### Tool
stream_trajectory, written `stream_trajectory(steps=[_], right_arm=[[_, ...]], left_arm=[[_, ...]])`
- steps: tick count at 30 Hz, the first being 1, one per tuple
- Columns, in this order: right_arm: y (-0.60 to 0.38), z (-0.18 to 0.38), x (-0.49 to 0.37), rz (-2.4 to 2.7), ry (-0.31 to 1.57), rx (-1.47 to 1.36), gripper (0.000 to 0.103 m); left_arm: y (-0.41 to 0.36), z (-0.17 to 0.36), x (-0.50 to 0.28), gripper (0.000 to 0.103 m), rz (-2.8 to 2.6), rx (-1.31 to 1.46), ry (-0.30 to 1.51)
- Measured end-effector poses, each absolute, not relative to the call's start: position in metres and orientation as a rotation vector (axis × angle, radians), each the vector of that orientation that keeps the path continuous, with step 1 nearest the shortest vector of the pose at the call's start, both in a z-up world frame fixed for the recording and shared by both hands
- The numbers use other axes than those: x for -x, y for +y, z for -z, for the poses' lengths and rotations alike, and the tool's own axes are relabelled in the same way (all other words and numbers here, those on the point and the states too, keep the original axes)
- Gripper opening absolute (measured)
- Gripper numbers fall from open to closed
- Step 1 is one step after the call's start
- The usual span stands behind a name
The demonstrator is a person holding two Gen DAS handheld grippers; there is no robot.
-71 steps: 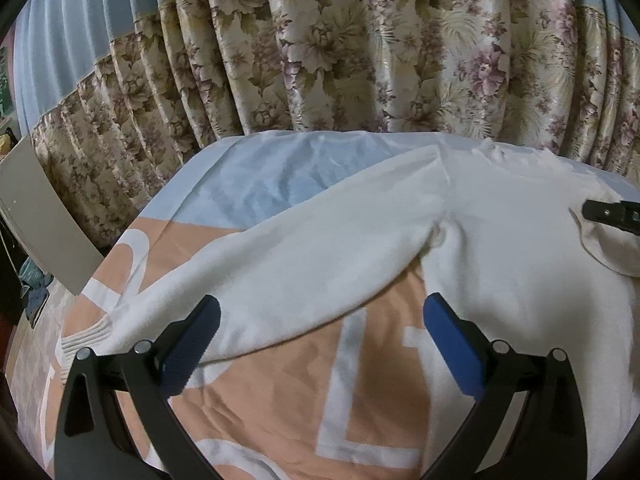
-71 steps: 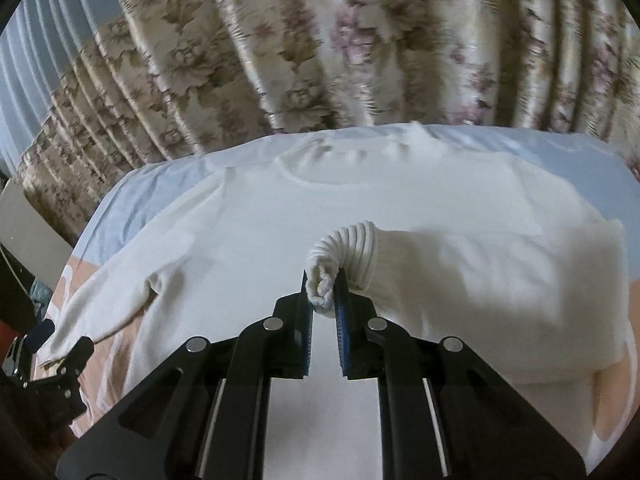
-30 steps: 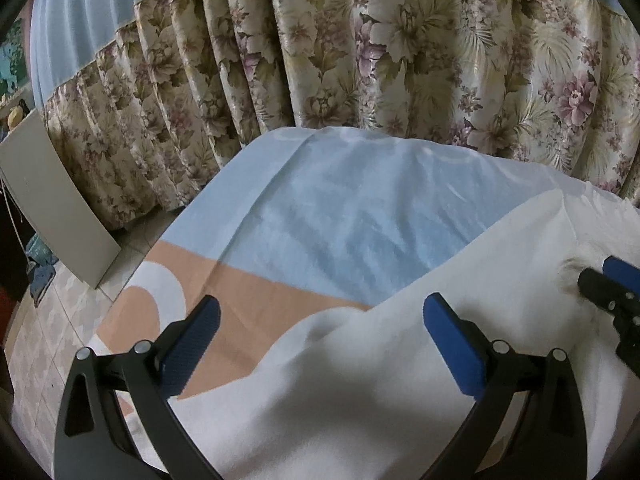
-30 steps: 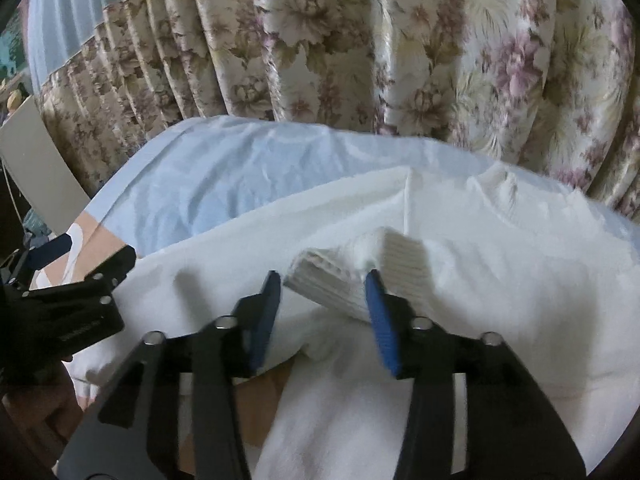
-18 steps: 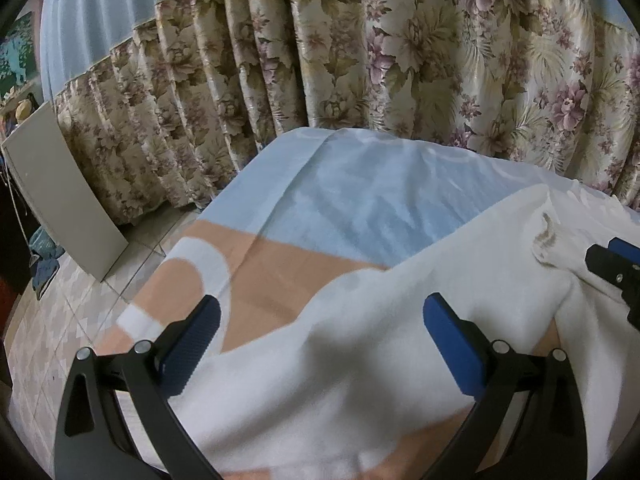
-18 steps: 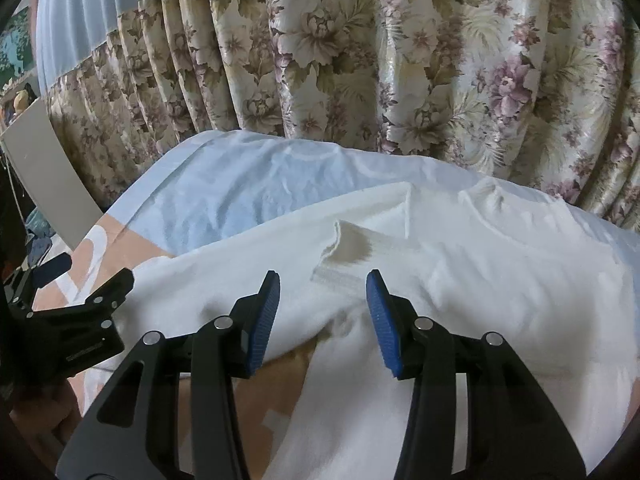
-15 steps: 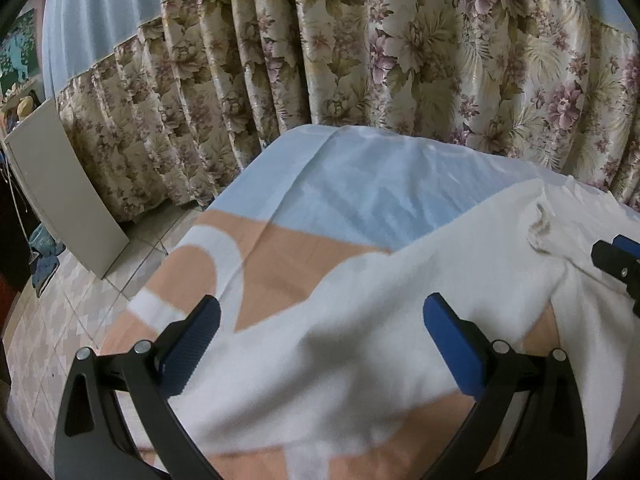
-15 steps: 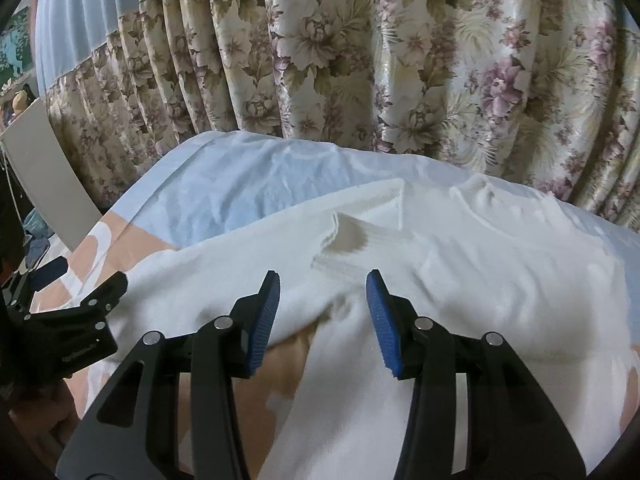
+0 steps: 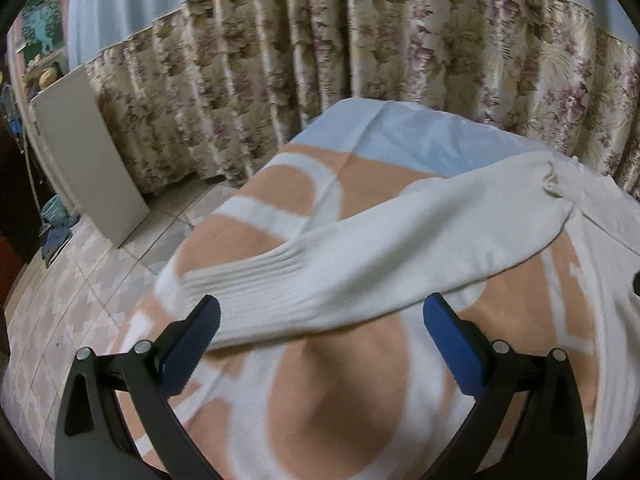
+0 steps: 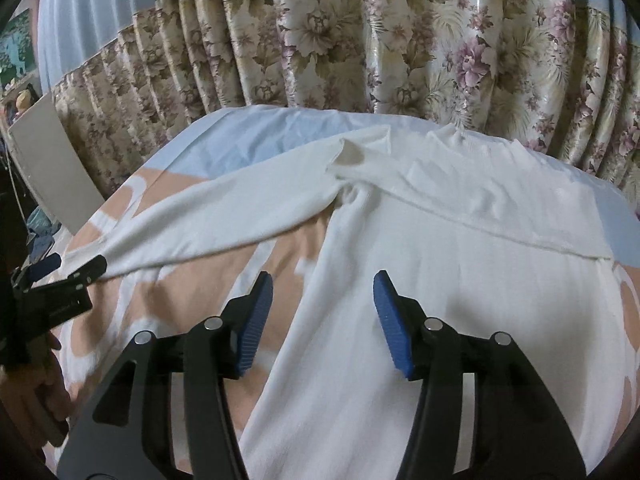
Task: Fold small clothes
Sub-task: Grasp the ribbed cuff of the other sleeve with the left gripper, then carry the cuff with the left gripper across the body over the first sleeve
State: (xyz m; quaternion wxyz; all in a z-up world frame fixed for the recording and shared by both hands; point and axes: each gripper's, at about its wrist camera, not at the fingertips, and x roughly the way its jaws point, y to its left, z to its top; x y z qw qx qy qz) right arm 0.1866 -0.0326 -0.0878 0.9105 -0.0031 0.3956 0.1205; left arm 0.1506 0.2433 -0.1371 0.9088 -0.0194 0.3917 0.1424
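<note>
White sweater (image 10: 460, 248) lies flat on bed (image 10: 240, 144), body under right claw (image 10: 323, 318). Right claw released, jaws opening, nothing gripped (hem below). One sleeve (image 9: 360, 252) runs toward 8 o'clock; ribbed cuff (image 9: 240, 292) between left claw (image 9: 320, 332) pads, jaws wide, not pinching. Curtain (image 10: 360, 40) at 12.

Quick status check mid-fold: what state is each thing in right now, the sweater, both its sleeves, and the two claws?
Sweater: flat on the bedspread, front down or up unclear, not yet folded in half.
Folded sleeve: laid across the chest, cuff released.
Other sleeve: still stretched out sideways, unfolded.
Left claw: wide open, over that sleeve's ribbed cuff, not gripping.
Right claw: jaws opening, nothing pinched, sweater body beneath.
</note>
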Motion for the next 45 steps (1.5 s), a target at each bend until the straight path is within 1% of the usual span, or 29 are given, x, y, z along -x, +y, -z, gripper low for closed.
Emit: stream_trajectory(steps=[9,21,23,24,25,26,27,28,29,30,31,32,33,34,36,45], right_arm=[[-0.018,0.089,-0.152,-0.266,0.814,0.026,0.057],[-0.019,0.092,-0.145,-0.246,0.828,0.03,0.059],[-0.021,0.094,-0.146,-0.243,0.832,0.027,0.061],[-0.022,0.094,-0.147,-0.242,0.835,0.025,0.061],[-0.022,0.095,-0.147,-0.241,0.836,0.023,0.061],[-0.023,0.094,-0.148,-0.241,0.837,0.022,0.062],[-0.023,0.095,-0.148,-0.241,0.836,0.024,0.062],[-0.024,0.095,-0.148,-0.241,0.838,0.022,0.062],[-0.024,0.095,-0.148,-0.242,0.839,0.019,0.062],[-0.024,0.095,-0.148,-0.242,0.837,0.018,0.063],[-0.025,0.095,-0.148,-0.242,0.836,0.017,0.063],[-0.026,0.095,-0.148,-0.242,0.837,0.016,0.063],[-0.026,0.095,-0.148,-0.242,0.838,0.016,0.063],[-0.028,0.095,-0.148,-0.241,0.838,0.013,0.064],[-0.032,0.095,-0.149,-0.238,0.836,0.009,0.064],[-0.051,0.091,-0.154,-0.222,0.828,-0.018,0.065]], left_arm=[[0.29,0.146,-0.128,0.101,-0.318,0.066,0.811],[0.314,0.165,-0.146,0.101,-0.341,0.165,0.916],[0.311,0.165,-0.15,0.084,-0.328,0.165,0.922],[0.308,0.164,-0.151,0.08,-0.319,0.156,0.922],[0.304,0.163,-0.153,0.07,-0.306,0.145,0.92],[0.302,0.162,-0.154,0.065,-0.303,0.137,0.918],[0.301,0.161,-0.155,0.062,-0.303,0.136,0.917],[0.301,0.161,-0.155,0.056,-0.303,0.146,0.916],[0.303,0.16,-0.155,0.046,-0.303,0.167,0.912],[0.305,0.16,-0.155,0.042,-0.302,0.184,0.909],[0.305,0.159,-0.155,0.035,-0.302,0.197,0.907],[0.305,0.158,-0.156,0.026,-0.301,0.202,0.907],[0.304,0.156,-0.156,0.022,-0.297,0.206,0.905],[0.303,0.154,-0.157,0.017,-0.292,0.207,0.901],[0.298,0.147,-0.157,0.011,-0.281,0.195,0.882],[0.279,0.112,-0.16,0.007,-0.246,0.187,0.789]])
